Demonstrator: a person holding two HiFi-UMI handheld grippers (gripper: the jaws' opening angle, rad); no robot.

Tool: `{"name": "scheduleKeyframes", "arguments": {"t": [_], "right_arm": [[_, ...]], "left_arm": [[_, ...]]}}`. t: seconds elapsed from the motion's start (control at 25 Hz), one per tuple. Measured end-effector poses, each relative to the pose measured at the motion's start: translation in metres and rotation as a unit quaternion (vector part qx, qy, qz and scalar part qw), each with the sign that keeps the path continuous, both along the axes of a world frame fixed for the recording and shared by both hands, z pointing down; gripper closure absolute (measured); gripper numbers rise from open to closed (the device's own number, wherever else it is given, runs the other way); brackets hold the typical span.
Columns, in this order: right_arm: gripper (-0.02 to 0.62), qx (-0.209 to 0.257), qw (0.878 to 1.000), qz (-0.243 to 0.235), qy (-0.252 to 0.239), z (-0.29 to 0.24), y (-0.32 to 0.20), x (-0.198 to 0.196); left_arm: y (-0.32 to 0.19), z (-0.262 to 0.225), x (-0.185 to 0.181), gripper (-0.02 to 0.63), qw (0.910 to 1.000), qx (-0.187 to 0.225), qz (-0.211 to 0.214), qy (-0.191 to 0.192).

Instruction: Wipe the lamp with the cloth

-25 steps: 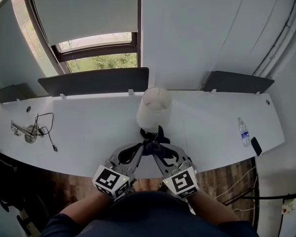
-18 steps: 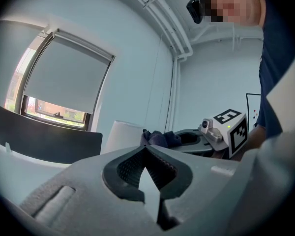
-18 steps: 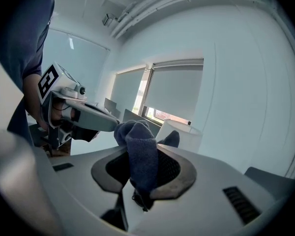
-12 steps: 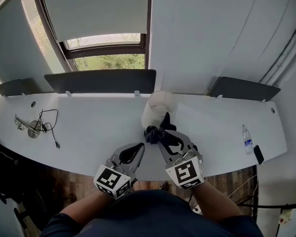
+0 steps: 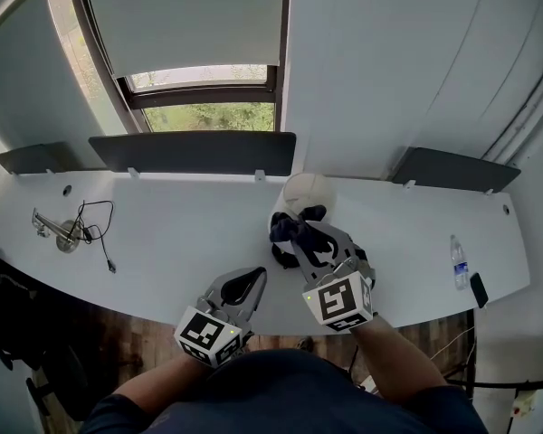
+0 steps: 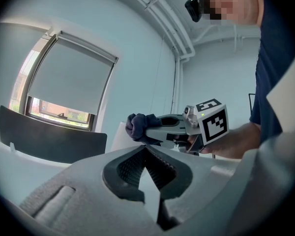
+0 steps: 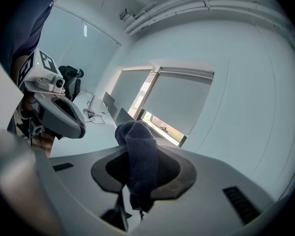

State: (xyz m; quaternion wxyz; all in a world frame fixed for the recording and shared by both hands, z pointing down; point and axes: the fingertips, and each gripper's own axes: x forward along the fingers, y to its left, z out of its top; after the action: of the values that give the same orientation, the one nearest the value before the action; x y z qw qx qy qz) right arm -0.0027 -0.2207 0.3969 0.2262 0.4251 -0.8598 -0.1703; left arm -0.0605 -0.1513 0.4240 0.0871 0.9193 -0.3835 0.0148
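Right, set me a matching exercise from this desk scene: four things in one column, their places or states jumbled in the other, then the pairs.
Things:
1. cloth
2. water bottle
3. cable
4. left gripper

Places or states:
A. at the left end of the desk
B. shut on nothing, over the desk's front edge
C. clamped in the right gripper, by the lamp
D. near the desk's right end

Pairs: 1-C, 2-D, 3-A, 4-B

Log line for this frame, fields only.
right gripper: shut on cloth | cloth: dark, up against lamp shade, contact unclear | left gripper: shut, empty, back near desk edge
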Motion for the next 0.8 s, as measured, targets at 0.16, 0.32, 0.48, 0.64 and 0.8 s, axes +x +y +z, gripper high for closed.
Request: {"name": "scheduleKeyframes", "arguments": {"t": [0.16, 0.32, 0.48, 0.64, 0.8], "right_arm": [[0.488, -0.001, 1.0, -0.005, 0.013, 0.012, -0.003, -0.005], [0.488, -0.016, 0.999, -0.011, 0.028, 0.035, -0.002, -0.009], [0.488, -0.029, 0.999, -0.019, 0.039, 0.058, -0.002, -0.012], [0.488, -0.051, 0.997, -0.028, 0.05, 0.086, 0.0, -0.016], [0.488, -0.077, 0.994, -0.036, 0.062, 0.115, 0.006, -0.017]], "left_arm": [[-0.003, 0.006, -0.006, 0.6, 1.0, -0.007, -0.005, -0.003], [-0.003, 0.01, -0.009, 0.6, 0.9999, -0.013, -0.011, -0.002], [-0.004, 0.016, -0.011, 0.6, 0.9995, -0.023, -0.022, -0.001], [-0.003, 0.021, -0.015, 0.6, 0.9992, -0.029, -0.027, -0.01], [0.0, 0.024, -0.019, 0.6, 0.9988, -0.033, -0.033, -0.016]]}}
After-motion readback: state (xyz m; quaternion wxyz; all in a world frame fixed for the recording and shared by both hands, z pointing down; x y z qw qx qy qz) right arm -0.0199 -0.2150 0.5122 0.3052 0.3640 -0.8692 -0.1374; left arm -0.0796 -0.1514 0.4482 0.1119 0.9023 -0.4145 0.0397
